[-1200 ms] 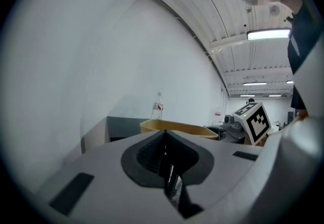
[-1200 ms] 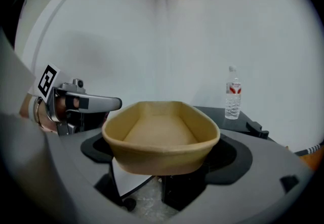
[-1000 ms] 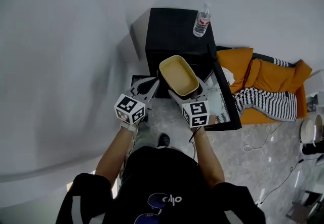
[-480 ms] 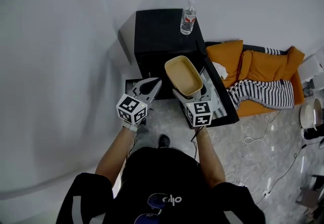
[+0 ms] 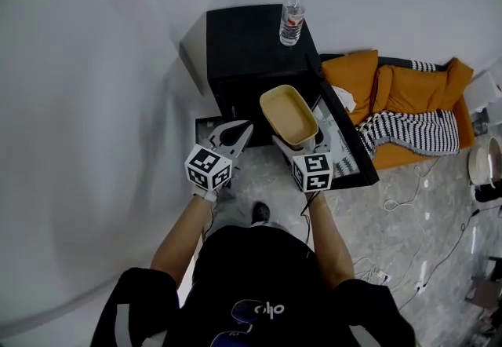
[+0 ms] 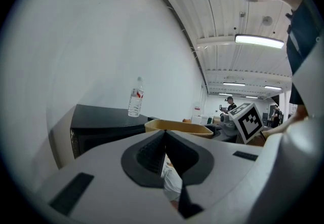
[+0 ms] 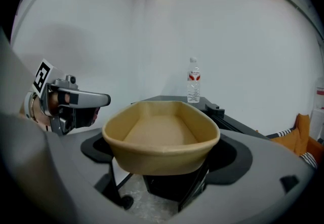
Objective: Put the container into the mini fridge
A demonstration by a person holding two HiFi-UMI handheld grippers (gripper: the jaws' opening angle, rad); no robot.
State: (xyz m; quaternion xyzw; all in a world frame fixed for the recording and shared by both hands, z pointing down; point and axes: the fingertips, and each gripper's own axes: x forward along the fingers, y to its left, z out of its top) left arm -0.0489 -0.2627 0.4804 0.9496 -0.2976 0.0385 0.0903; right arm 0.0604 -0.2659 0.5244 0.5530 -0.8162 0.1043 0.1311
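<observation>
Container: tan oval tub, open top, empty, held level in front of the mini fridge, above its open door. Right gripper clamps 1 narrow end, its 2 jaws pressed on the outer wall; the far end overhangs unsupported. Judged light and stiff, probably plastic. The smooth tapering wall could slip, so a hold just under the rim looks safer. Left gripper sits just beside, jaws closed together, nothing in them. Water bottle stands on the fridge top, clear of the path. Door on the right narrows the approach. Fridge inside is dark, shelf room unknown. Orange cushion, striped cloth and cables lie further right on the floor.
</observation>
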